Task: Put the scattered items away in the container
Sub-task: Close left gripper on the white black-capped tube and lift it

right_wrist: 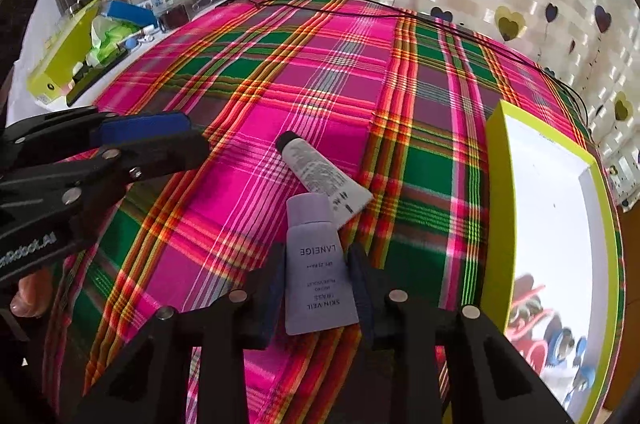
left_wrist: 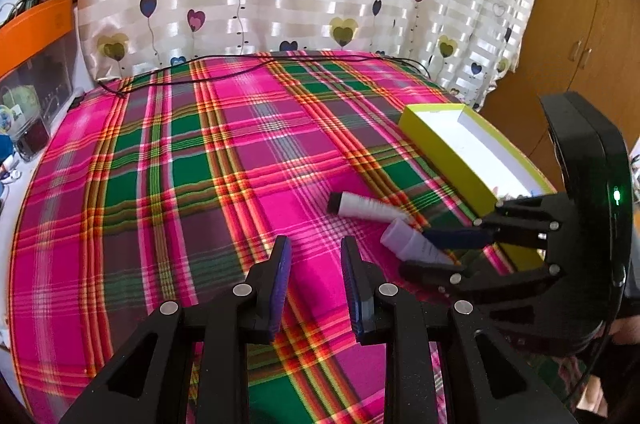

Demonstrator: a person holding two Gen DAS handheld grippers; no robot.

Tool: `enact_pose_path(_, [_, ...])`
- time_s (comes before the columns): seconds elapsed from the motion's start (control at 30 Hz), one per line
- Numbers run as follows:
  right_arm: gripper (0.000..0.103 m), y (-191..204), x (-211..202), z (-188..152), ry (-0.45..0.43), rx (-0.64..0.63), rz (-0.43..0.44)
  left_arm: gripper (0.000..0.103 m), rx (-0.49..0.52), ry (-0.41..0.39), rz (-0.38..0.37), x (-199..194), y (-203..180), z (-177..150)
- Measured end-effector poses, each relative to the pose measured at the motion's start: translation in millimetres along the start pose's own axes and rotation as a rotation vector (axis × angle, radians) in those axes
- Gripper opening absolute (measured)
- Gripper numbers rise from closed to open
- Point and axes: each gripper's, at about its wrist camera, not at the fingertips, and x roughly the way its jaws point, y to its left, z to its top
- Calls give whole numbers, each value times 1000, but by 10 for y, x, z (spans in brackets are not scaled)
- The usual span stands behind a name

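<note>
On plaid cloth [right_wrist: 328, 79]: R gripper [right_wrist: 318, 274] jaws apart, straddling lavender tube [right_wrist: 318, 280], pads not visibly pressing; L gripper [left_wrist: 316, 260] apart, empty.

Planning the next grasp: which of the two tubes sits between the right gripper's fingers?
The lavender tube, pale-capped; the white tube with black cap lies beyond it.

Two tubes [right_wrist: 320, 276] on cloth [right_wrist: 248, 224], touching, box [right_wrist: 494, 207] just right.

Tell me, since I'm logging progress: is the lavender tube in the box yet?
Not yet. The lavender tube lies on the plaid cloth between the right gripper fingers, beside the yellow-green box.
</note>
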Motion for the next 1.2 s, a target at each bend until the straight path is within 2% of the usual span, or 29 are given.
enact_pose_path(0.27, [32,-85,-167,-197,-25,48,-7,27,-31,6,-61,82,-141,71])
enact_pose_path(0.63, [32,-266,-294,-341,-55,99,-11,30,-158,92,-125,454,-243,121])
enact_pose_path(0.9, [32,-355,-339,-390,-74,117,-2,30,-212,122,-54,728,-291,208])
enact_pose_path(1.2, [32,-405,-335,-422,-86,135,4,30,-173,104,11,846,-330,286])
